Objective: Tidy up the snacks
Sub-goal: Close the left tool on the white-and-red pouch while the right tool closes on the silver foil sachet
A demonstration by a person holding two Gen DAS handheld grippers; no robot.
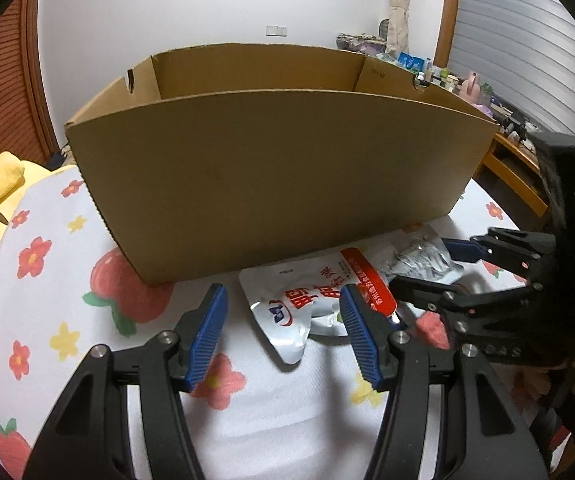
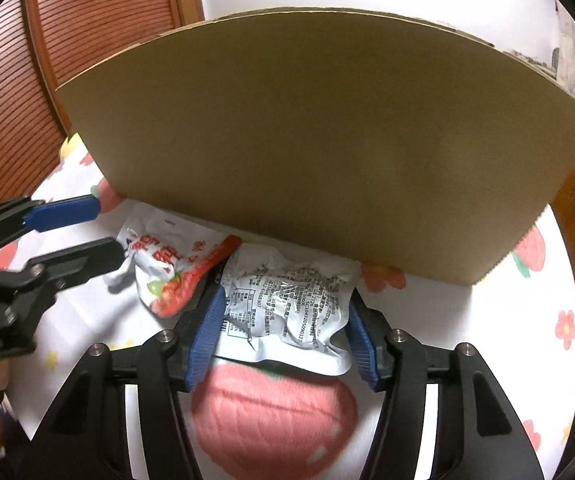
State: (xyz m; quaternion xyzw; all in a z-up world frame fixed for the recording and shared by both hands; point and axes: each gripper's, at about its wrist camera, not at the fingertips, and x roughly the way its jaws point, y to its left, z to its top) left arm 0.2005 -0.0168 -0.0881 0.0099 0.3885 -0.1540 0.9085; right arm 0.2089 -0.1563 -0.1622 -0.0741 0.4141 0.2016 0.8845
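Snack packs lie low in the picture, in front of the big cardboard box (image 1: 279, 176). Your right gripper (image 2: 283, 334) squeezes the silver pack (image 2: 287, 304). Your left gripper (image 1: 283, 338) is open, with nothing pinched, around the red-and-white pack (image 1: 307, 300).

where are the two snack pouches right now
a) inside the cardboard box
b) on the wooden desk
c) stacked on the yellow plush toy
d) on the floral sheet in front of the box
d: the red-and-white pouch and the silver pouch lie on the floral sheet in front of the cardboard box.
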